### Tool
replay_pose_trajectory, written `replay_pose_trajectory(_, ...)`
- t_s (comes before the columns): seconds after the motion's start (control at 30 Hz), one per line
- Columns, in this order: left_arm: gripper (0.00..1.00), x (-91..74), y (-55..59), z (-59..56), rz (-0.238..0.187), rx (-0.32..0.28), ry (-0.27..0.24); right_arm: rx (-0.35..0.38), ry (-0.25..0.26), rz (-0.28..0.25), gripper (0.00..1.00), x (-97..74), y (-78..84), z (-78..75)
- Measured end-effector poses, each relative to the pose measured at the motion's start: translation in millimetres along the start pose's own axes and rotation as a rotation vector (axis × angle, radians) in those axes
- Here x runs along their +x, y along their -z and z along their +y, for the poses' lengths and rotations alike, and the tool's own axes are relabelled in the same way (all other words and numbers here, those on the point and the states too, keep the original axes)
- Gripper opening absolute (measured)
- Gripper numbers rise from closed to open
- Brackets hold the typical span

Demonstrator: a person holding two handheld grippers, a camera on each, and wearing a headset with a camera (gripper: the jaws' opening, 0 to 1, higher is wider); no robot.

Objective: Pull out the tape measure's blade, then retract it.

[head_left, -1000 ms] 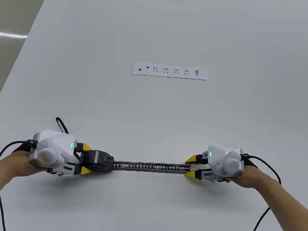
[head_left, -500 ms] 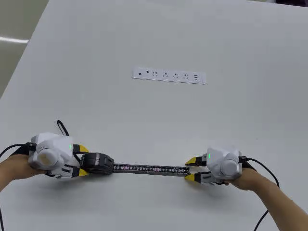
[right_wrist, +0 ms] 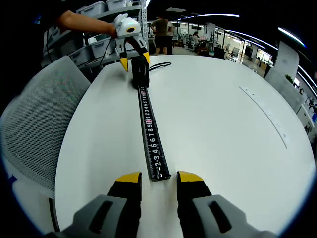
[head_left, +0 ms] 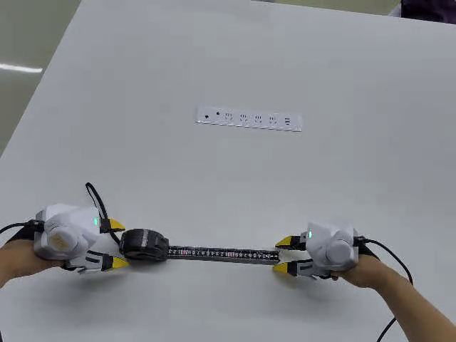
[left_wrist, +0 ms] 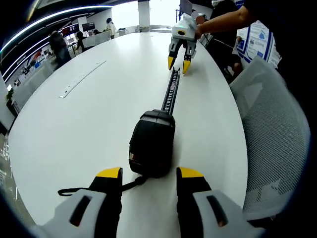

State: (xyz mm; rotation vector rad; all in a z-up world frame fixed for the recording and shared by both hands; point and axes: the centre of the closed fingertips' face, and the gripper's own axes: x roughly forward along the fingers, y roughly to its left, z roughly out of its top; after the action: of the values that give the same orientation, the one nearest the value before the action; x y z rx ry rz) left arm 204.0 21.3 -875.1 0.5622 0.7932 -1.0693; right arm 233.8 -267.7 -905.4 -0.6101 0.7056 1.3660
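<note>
The black tape measure case (head_left: 144,244) lies on the white table (head_left: 235,185), its blade (head_left: 222,253) drawn out to the right and flat on the surface. My left gripper (head_left: 118,244) stands open just left of the case, with its tips short of it. In the left gripper view the case (left_wrist: 152,144) lies just beyond the yellow fingertips (left_wrist: 109,173) and its wrist strap trails back between them. My right gripper (head_left: 282,255) is open at the blade's free end. That blade end (right_wrist: 161,173) rests on the table between the fingertips (right_wrist: 130,177), ungripped.
A white power strip (head_left: 249,119) lies across the middle of the table. Grey mesh chairs (left_wrist: 267,124) (right_wrist: 39,124) stand along the table's near edge. Cables trail from both grippers. People and shelving stand in the room behind.
My left gripper has drawn back to the left off the case, which had sat between its jaws. The case and extended blade stay put. The head camera has tilted.
</note>
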Motion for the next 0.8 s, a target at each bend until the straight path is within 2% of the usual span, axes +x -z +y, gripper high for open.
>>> replay_pose_trajectory(0.17, 0.43, -4.0, 0.2, -0.8, -0.016, -0.028, -0.018, 0.016, 0.016, -0.002, 0.28, -2.6, -0.6, 1.2)
replay_pose_trajectory(0.33, 0.45, -6.5, 4.3, -4.1, -0.013, -0.046, -0.026, 0.032, 0.028, -0.003, 0.3, -5.0, 0.5, 3.6)
replay_pose_trajectory(0.5, 0.49, -8.4, 7.8, -8.3, -0.017, -0.099, -0.057, 0.048, 0.051, -0.005, 0.33, -11.1, -1.3, 5.5)
replay_pose_trajectory(0.8, 0.54, -14.0, 9.8, -18.5, -0.028, -0.159, -0.102, 0.112, 0.108, -0.019, 0.45, -20.1, -4.8, 11.1)
